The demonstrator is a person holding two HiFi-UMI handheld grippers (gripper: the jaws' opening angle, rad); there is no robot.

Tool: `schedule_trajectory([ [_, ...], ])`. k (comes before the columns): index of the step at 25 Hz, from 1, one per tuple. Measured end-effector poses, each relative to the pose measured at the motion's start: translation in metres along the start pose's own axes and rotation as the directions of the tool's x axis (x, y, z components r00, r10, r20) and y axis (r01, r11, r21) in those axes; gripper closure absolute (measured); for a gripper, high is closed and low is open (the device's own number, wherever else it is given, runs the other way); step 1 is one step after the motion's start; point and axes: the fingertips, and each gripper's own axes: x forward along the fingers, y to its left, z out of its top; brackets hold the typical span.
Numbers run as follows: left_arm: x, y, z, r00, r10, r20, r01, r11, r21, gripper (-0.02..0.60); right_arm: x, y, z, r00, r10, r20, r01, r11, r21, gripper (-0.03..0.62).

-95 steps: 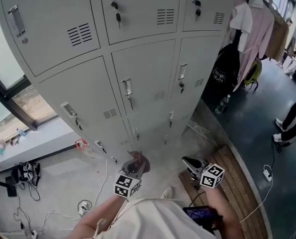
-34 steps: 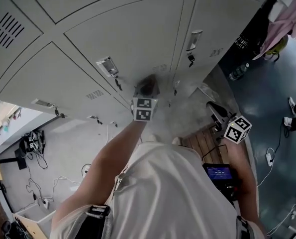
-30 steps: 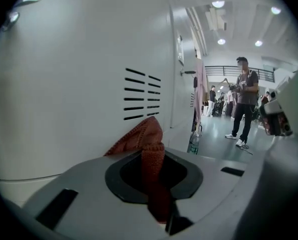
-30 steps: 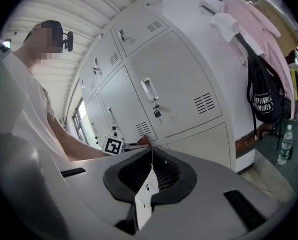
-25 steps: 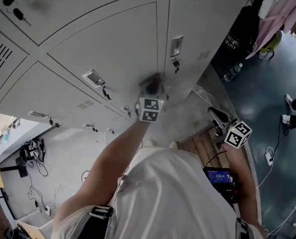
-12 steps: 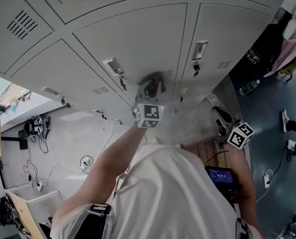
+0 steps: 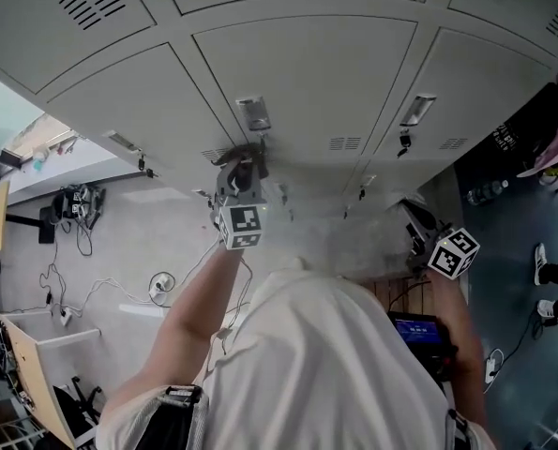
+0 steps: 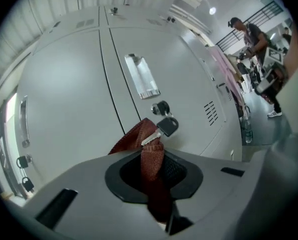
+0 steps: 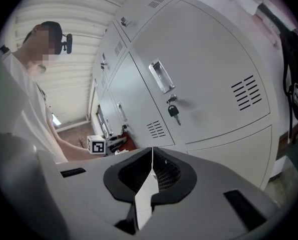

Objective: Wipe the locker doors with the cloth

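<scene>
locker doors [image 7: 307, 73] now meet the left hand-held gripper [image 7: 244, 165], shifted leftward, pinching cloth [image 8: 147, 151].

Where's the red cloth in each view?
Head view: cloth upper centre-left, in the left gripper, at a locker door, just below its handle.
Left gripper view: centre, pinched between the jaws.
Right gripper view: small red patch left of centre, beside the left gripper's marker cube.
Landmark: that handle, also above the cloth in the left gripper view.
</scene>
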Motion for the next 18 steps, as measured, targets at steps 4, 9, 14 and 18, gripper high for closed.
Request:
schedule_trajectory([
  [4,-0.014,0.017,0.046,0.993,0.000,0.119,-0.003,1.000,0.025,0.543,0.005,0.002,0.000,1.000,0.009,-0.008,-0.009,1.000,-0.002,0.577],
  [9,0.000,-0.007,0.038,0.990,-0.113,0.082,0.110,0.993,0.034,0.543,0.003,0.001,-0.004,1.000,-0.002,-0.009,0.002,1.000,0.005,0.577],
  [14,0.011,-0.026,0.011,0.997,-0.079,-0.001,0.077,0.979,-0.189,0.543,-0.010,-0.006,-0.005,0.999,-0.033,-0.003,0.033,0.999,0.016,0.577],
  [18,0.017,-0.044,0.029,1.000,-0.004,0.012,0.009,0.933,-0.360,0.543,-0.020,-0.008,-0.006,0.998,-0.056,0.003,0.056,0.998,0.021,0.577],
])
